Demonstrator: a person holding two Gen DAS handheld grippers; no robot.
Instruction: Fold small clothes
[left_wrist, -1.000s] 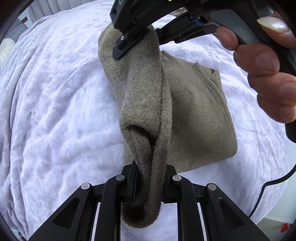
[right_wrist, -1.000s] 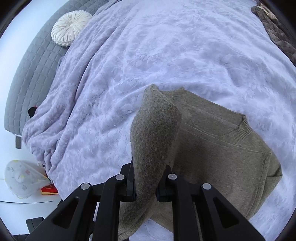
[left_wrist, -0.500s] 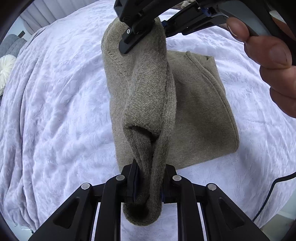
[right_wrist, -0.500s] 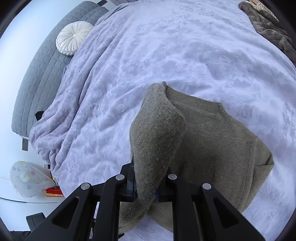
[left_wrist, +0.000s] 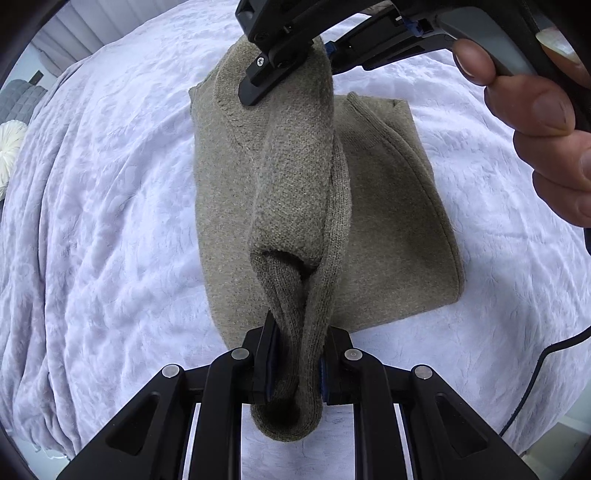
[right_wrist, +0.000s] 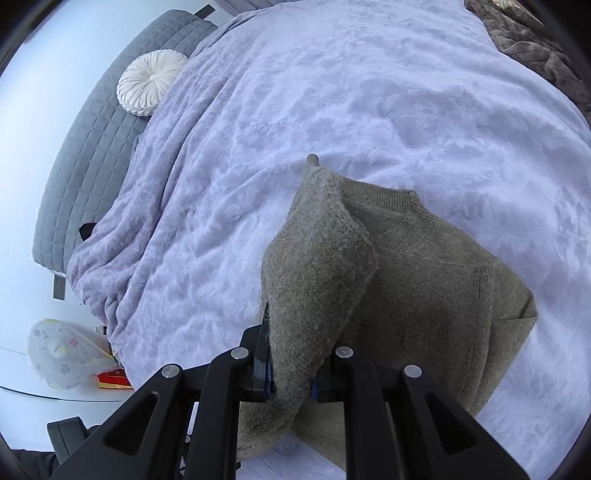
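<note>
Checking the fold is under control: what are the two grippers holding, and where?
Both hold the sweater: left gripper and right gripper each pinch its lifted side edge.

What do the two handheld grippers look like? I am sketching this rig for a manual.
Both are matte black. The left gripper has angular linkage arms with triangular cut-outs, round silver pivot pins and blue trim at the pads. The right gripper is built the same way; from the left wrist view it also shows a grey trigger. A thin black cable trails nearby. No sleeve is visible.
</note>
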